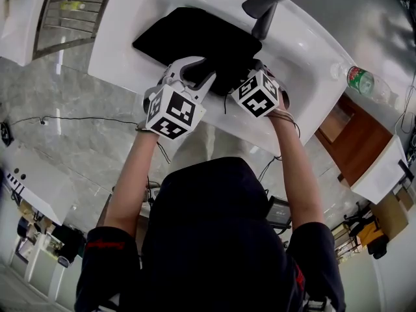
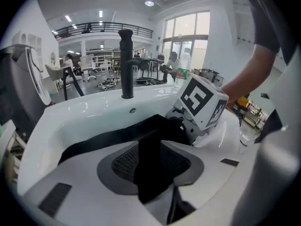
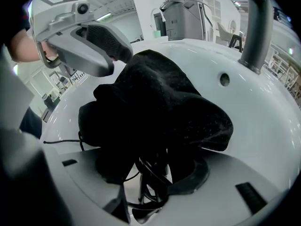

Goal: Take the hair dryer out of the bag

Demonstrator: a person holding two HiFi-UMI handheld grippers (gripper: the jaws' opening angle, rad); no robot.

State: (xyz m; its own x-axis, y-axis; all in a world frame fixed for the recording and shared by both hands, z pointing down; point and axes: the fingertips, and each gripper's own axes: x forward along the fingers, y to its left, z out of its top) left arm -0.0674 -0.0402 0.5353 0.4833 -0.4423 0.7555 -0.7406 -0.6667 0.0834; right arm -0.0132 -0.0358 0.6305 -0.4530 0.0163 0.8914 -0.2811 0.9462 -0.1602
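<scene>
Black bag (image 3: 160,102), cords (image 3: 149,175) between jaws of right hand-held gripper (image 3: 148,166); white sink (image 3: 265,126).

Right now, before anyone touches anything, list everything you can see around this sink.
sink: one, white, under both grippers.
faucet: one, black, at the sink's back rim.
bag: one, black, lying in the sink.
bottle: one, clear with a green label, on the counter at right.
rack: one, metal, far left.
left gripper: one, white, jaws apart at the bag's edge.
right gripper: one, white, bag fabric between its jaws.
</scene>
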